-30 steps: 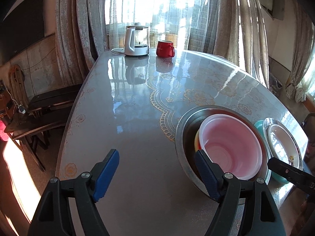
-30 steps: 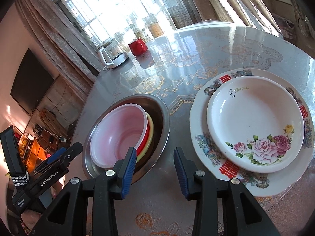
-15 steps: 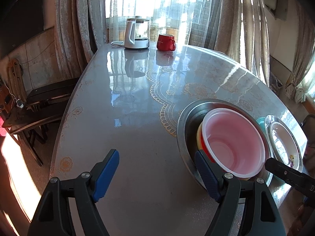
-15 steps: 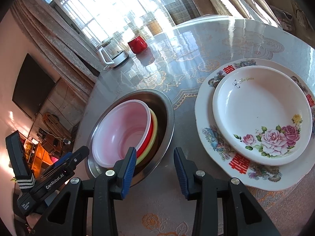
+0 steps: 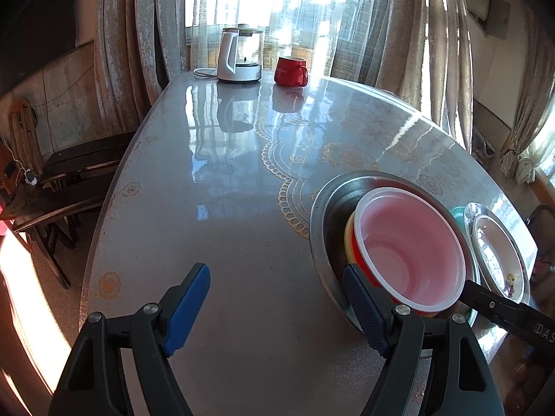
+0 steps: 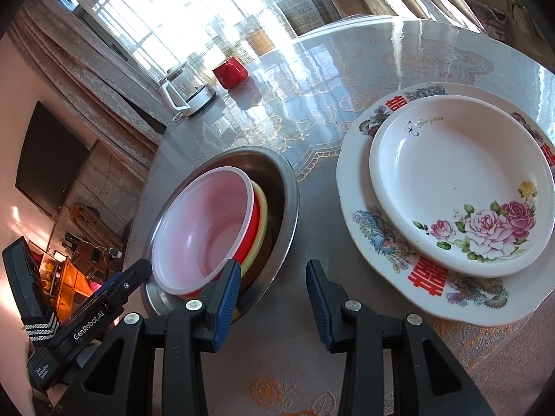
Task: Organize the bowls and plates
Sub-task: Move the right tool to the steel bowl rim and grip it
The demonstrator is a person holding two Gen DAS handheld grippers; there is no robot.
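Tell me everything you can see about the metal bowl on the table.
The metal bowl is a wide, shiny steel-looking basin with a flat rolled rim, upright on the table, left of the stacked plates and apart from them. Nested inside, tilted toward its left wall, sit a pale pink plastic bowl, a red bowl and a yellow bowl. Neither gripper grips it.

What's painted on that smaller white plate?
Pink roses on the smaller plate, clearest in the right wrist view.
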